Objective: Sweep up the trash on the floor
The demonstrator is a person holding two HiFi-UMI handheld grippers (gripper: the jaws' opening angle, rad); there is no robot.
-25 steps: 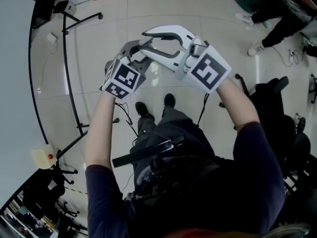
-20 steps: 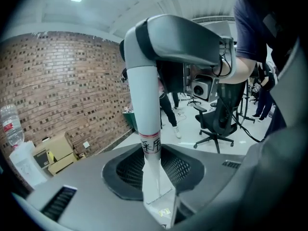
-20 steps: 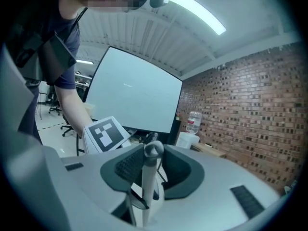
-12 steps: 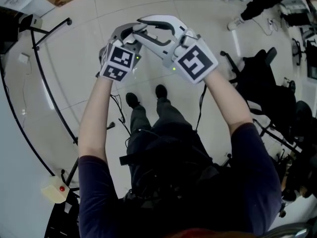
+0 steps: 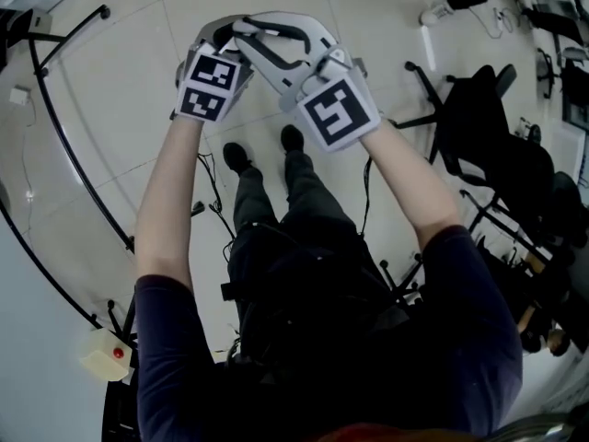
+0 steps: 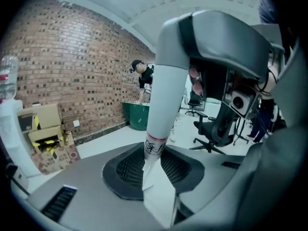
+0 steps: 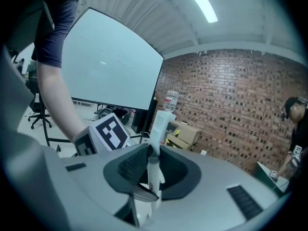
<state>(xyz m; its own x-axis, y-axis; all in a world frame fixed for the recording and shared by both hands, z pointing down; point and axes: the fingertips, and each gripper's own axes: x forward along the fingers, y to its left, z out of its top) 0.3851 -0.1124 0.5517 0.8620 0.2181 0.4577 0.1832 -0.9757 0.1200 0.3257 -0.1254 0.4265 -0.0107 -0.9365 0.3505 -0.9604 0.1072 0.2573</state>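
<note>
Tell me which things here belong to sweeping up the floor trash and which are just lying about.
Job:
- left hand-held gripper, shut on white red-banded paper tube
- right hand-held gripper, jaws just closed on that tube's other end, apparently

Lying about:
- black office chair
- brown cardboard boxes
- green bin

tube [image 6: 161, 107] in left gripper [image 5: 217, 33] | right gripper [image 5: 245, 28] alongside | chair [image 5: 479, 122] right of both

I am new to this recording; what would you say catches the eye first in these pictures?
The left claw and right claw, each bearing a black-and-white marker cube, are held close together at the top of the head view. In its own view the left claw grips a white paper tube with a red band. The right claw's jaws have just been closing on a thin white strip, with a brick wall behind.
</note>
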